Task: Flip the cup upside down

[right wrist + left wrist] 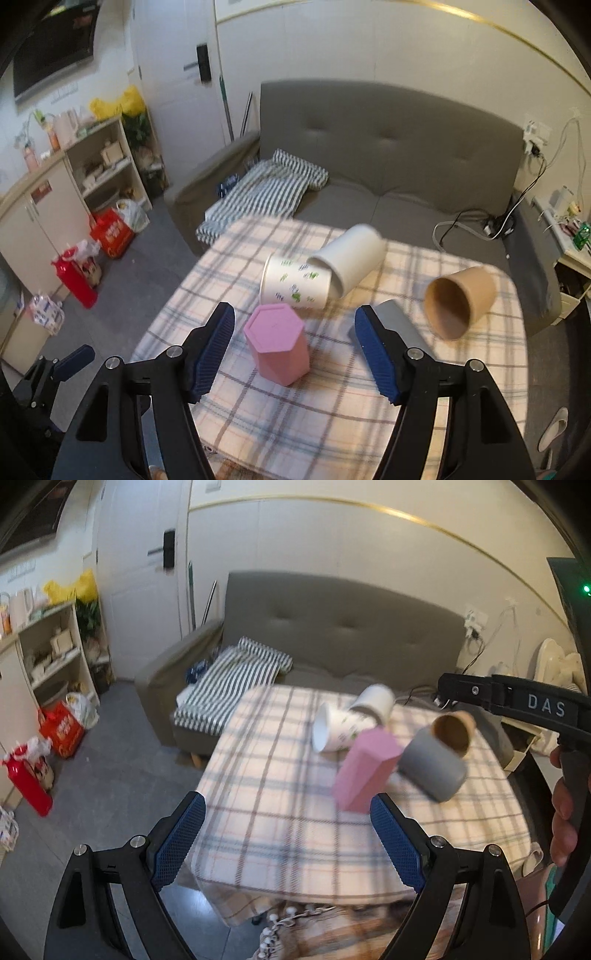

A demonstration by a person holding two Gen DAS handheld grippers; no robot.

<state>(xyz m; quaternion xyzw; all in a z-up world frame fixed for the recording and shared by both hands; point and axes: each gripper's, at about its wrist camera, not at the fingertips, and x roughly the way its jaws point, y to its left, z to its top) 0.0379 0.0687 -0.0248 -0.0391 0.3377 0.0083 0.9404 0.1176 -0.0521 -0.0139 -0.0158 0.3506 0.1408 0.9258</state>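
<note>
Several cups lie on a plaid-covered table (332,398). A pink hexagonal cup (277,341) stands upside down; it also shows in the left wrist view (365,771). A white cup with green print (295,286) and a plain white cup (351,260) lie on their sides, touching. A brown paper cup (460,302) lies on its side, mouth toward me. A grey cup (432,766) lies beside it, partly hidden by my right finger in the right wrist view (399,325). My right gripper (295,347) is open above the pink cup. My left gripper (286,834) is open and empty over the table's front left.
A grey sofa (388,147) with a striped cloth (266,192) stands behind the table. Shelves (107,166), bags and a red bottle (75,280) are at the left on the floor. Cables (480,221) run over the sofa's right end.
</note>
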